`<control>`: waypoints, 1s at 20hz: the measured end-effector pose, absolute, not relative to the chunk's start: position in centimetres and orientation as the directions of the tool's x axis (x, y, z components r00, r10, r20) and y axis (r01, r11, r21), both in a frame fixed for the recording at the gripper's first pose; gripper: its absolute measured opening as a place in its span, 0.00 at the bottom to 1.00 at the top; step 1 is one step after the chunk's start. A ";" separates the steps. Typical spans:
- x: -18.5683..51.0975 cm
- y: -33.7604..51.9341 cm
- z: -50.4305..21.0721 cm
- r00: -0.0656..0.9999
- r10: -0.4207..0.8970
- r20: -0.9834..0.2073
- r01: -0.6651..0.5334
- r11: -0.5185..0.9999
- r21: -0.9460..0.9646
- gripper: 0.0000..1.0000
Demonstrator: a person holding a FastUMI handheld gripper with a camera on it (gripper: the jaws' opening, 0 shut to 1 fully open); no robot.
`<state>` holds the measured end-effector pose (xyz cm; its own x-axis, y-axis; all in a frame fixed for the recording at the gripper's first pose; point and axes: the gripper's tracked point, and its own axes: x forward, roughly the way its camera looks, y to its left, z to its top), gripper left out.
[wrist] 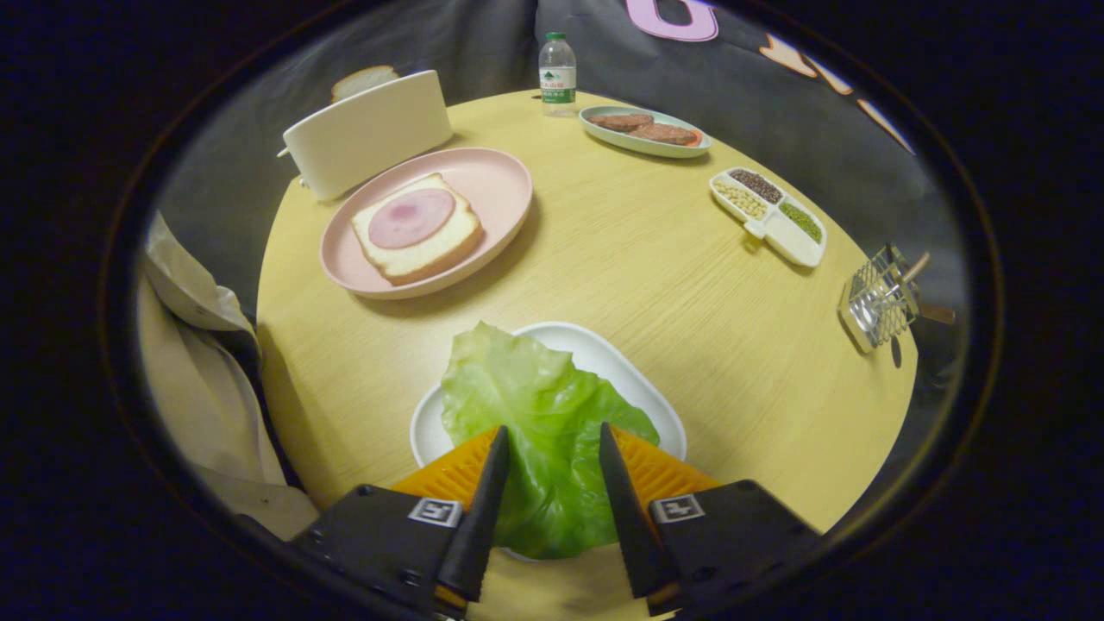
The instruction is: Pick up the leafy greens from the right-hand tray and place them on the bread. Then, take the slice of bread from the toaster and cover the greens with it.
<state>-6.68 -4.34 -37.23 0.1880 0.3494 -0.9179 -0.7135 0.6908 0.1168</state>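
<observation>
A pale green lettuce leaf [539, 405] lies on the white tray [642, 392] just in front of me. Its near part fills the gap between my fingers. My gripper [553, 428] is closed in on the leaf, and both fingers press against its sides. Beyond the tray, to the left, a pink plate [500, 185] holds a bread slice [418, 228] topped with a round of ham [411, 217]. Behind the plate stands a cream toaster [366, 134] with a bread slice [364, 80] sticking out of its top.
A water bottle [557, 73] stands at the round wooden table's [655, 267] far edge. Next to it is a green dish with meat patties [644, 131]. A divided white dish of beans [768, 216] and a wire rack [880, 302] sit on the right. Beige cloth [198, 362] hangs at the left.
</observation>
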 end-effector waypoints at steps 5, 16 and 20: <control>-7.1 -4.1 -37.0 0.184 0.349 -0.919 -0.710 0.694 0.121 0.09; -5.6 -2.4 -32.3 0.278 0.392 -0.877 -0.724 0.686 0.077 0.03; -5.1 -1.3 -30.2 0.319 0.392 -0.863 -0.719 0.693 0.049 0.03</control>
